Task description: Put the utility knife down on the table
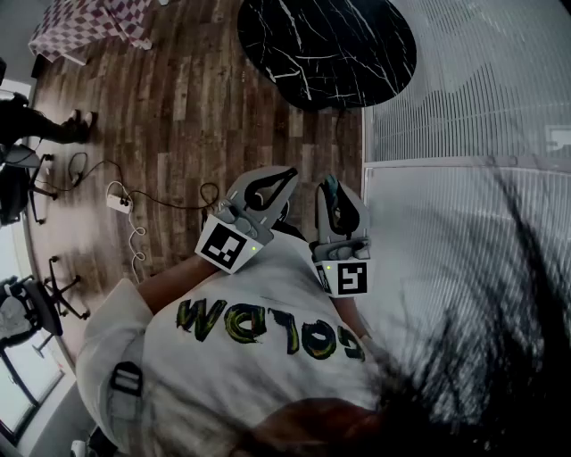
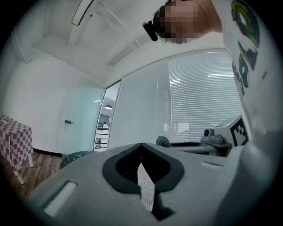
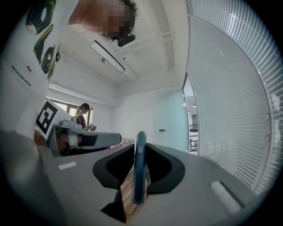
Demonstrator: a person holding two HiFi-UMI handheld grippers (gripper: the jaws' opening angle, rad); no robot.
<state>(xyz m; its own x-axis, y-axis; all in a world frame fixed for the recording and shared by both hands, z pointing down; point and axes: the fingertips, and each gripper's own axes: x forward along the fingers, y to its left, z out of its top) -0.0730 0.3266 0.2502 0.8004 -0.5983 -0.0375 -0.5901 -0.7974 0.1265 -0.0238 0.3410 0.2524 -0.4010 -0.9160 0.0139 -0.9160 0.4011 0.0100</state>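
Shirt [image 1: 268,379] close by; right gripper [image 1: 335,192] clamped the utility knife [image 3: 140,167], long axis along its jaws; table [image 1: 326,45] lay at twelve o'clock, well apart; left gripper [image 1: 284,181] was closed, empty

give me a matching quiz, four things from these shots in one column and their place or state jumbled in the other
1. utility knife
2. left gripper
3. round black table
4. checked cloth

a. fingers shut, nothing between them
b. top left corner of the head view
c. clamped between the fingers of the right gripper
d. top middle of the head view, white veins

Pairs: 1-c, 2-a, 3-d, 4-b
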